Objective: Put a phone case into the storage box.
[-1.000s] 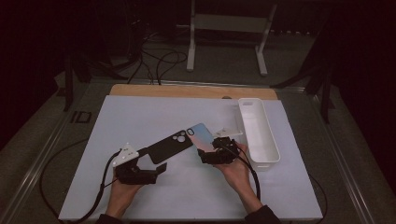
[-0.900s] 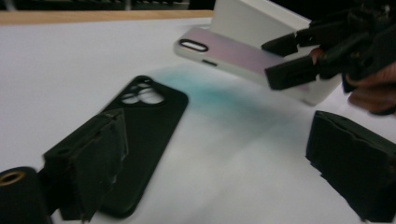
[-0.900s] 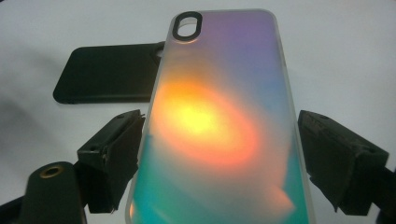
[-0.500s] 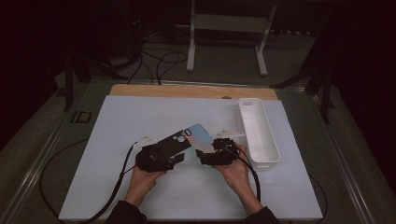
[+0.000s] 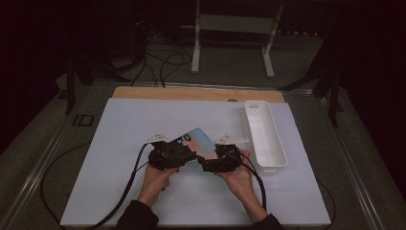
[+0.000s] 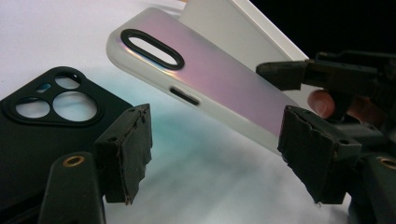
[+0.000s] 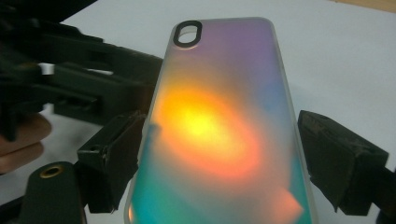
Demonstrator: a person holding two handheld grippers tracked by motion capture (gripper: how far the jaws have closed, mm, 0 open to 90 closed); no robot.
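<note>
The left gripper (image 5: pixel 184 154) has closed in beside the right gripper (image 5: pixel 207 162), jaws wide, empty. The iridescent case (image 7: pixel 224 135) lies lengthwise between the right's spread jaws, nearer that hand; the black case (image 6: pixel 42 126) sits left.

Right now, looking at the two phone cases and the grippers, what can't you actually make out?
1. Right gripper view: the iridescent case runs off the bottom edge, so whether the jaws pinch it cannot be told.
2. Left gripper view: the black case is cut by the left edge and covered by a jaw.
3. High view: both grippers and hands hide the cases' near ends.
4. High view: the white tray is too dim to show its contents.
</note>
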